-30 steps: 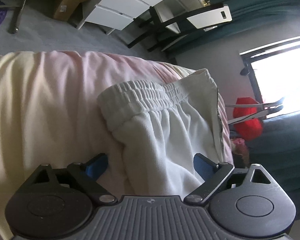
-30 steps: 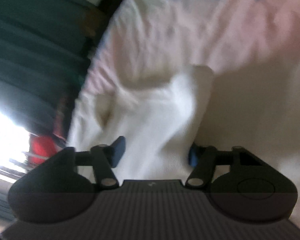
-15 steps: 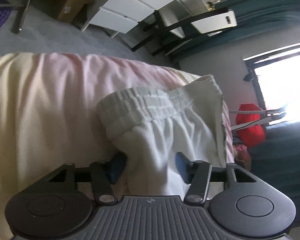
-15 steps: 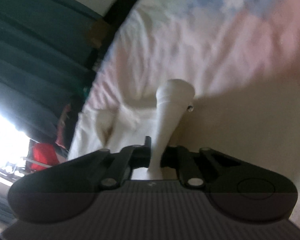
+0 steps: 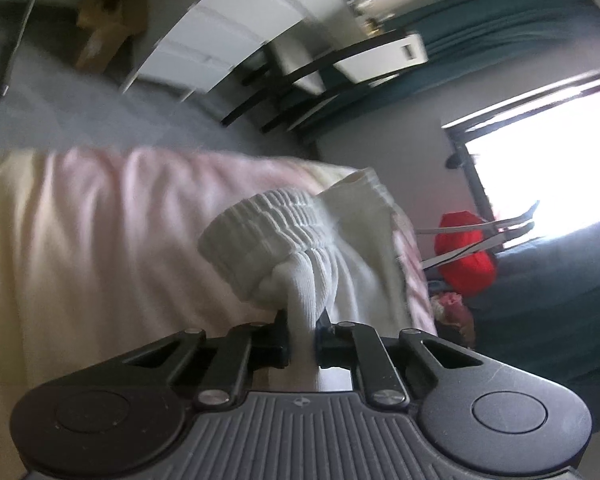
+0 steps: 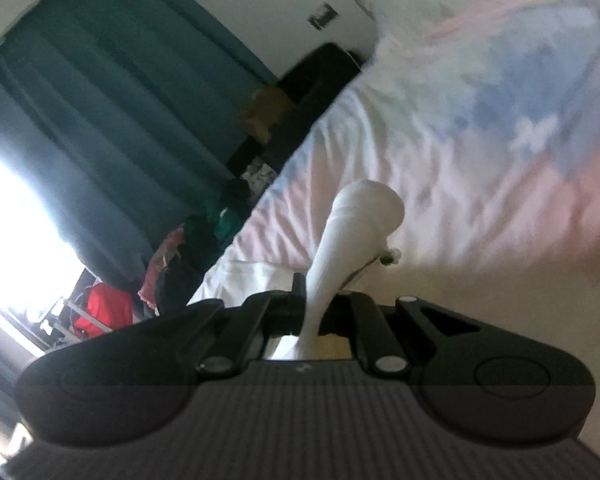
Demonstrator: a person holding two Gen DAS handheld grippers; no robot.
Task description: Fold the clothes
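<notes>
- Two tools are in view, one per camera, and one white garment between them.
- The left tool [image 5: 302, 334] is clenched on a bunched fold of the white garment [image 5: 300, 240]; the cloth rises straight out from between its fingers, near the bottom centre of the left wrist view.
- Just beyond that pinch, the garment's ribbed elastic waistband [image 5: 268, 224] bulges up and to the left, and the rest of the cloth trails off to the right.
- The right tool [image 6: 314, 316] is clenched on another twisted part of the same garment [image 6: 352, 232], which stands up from the fingers as a narrow column ending in a rounded knob.
- The garment lies on one bed [image 5: 100, 232] covered in pale pink and cream; in the right wrist view the far cover turns patchy blue.
- Farther off: one red bag [image 5: 464, 252] by one bright window [image 5: 540, 164], teal curtains [image 6: 100, 100], one white chest of drawers [image 5: 228, 40].
</notes>
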